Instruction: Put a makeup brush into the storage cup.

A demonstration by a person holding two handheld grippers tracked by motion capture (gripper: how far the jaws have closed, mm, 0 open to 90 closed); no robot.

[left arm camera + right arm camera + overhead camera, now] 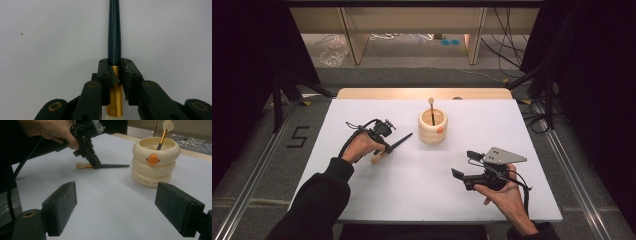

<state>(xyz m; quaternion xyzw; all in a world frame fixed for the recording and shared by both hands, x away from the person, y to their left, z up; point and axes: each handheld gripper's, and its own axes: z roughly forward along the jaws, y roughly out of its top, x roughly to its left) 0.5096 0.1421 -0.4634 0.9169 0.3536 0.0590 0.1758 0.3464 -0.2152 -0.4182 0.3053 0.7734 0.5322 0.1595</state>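
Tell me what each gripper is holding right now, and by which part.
The left gripper clamps a makeup brush at its gold ferrule, where the dark handle begins. The right gripper is open and holds nothing.

a recording lab: a white-topped wooden table (362,200) ringed by black curtains (242,60), metal floor rails (257,165), loose black cables (507,45) and a taped floor number (298,136).

Makeup brush (114,37): smooth dark semi-gloss handle, brushed gold metal ferrule between the matt black plastic fingers (103,75), pale soft bristles behind. Holder (155,162): glossy cream plastic. Table (412,185): matt white.
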